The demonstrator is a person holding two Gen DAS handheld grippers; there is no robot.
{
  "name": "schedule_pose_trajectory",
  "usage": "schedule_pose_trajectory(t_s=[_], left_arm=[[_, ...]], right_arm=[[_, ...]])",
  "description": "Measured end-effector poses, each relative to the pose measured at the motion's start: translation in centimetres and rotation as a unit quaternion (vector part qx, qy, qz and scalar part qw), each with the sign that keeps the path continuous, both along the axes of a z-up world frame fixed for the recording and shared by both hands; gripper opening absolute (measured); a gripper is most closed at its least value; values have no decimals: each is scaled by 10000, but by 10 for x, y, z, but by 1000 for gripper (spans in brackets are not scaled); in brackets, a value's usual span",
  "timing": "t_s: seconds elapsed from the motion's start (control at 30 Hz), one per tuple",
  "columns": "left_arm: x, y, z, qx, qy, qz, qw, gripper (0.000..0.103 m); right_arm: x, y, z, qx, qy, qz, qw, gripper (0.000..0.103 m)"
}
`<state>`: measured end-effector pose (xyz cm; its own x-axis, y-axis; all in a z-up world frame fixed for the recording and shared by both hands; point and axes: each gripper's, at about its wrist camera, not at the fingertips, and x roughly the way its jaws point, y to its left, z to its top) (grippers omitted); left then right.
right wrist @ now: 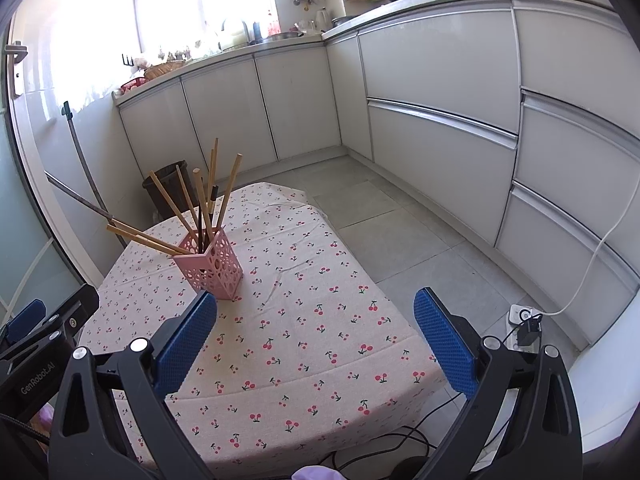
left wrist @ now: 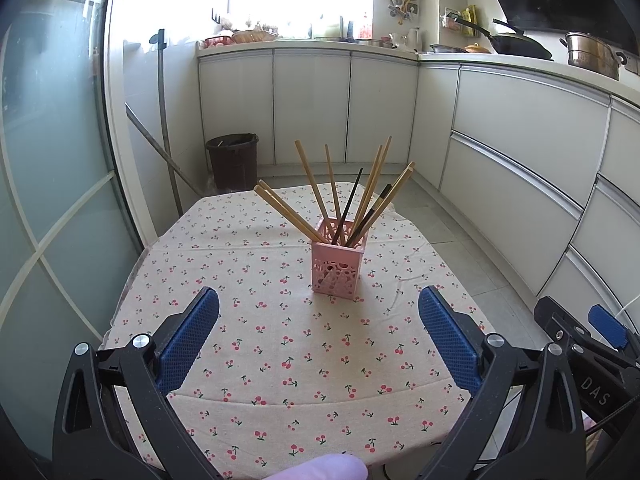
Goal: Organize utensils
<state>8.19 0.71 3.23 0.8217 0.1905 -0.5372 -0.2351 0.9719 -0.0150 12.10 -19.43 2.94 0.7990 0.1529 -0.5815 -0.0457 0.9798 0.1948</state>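
A pink perforated holder [left wrist: 338, 266] stands upright on the cherry-print tablecloth [left wrist: 260, 360]. Several wooden chopsticks [left wrist: 310, 184] and two dark ones [left wrist: 352, 200] fan out of it. My left gripper [left wrist: 319, 304] is open and empty, above the cloth, short of the holder. In the right wrist view the holder [right wrist: 212, 264] with its chopsticks [right wrist: 204, 200] stands to the left on the cloth [right wrist: 300, 340]. My right gripper [right wrist: 315, 306] is open and empty, to the right of the holder. Each gripper shows at the edge of the other's view.
White kitchen cabinets [left wrist: 520, 128] run along the back and right. A dark bin [left wrist: 233, 160] and a leaning pole [left wrist: 162, 120] stand behind the table. A glass door [left wrist: 48, 160] is on the left. A power strip [right wrist: 524, 316] and cables lie on the floor.
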Motion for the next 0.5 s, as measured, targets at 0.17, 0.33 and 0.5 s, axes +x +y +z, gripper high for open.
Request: schedule_pose_trajectory(t_s=[0.17,0.33,0.5], left_arm=[[1,0,-2,20,19,2,10000,96],[-1,-5,1,77,-61,-102,9999,91],[-1,-7,0,92,-45,-162,9998,90]], right_arm=[[1,0,0,-10,12,18,10000,96],[2,0,-1,-18,29,33,10000,96],[2,0,-2,-30,30,31,10000,96]])
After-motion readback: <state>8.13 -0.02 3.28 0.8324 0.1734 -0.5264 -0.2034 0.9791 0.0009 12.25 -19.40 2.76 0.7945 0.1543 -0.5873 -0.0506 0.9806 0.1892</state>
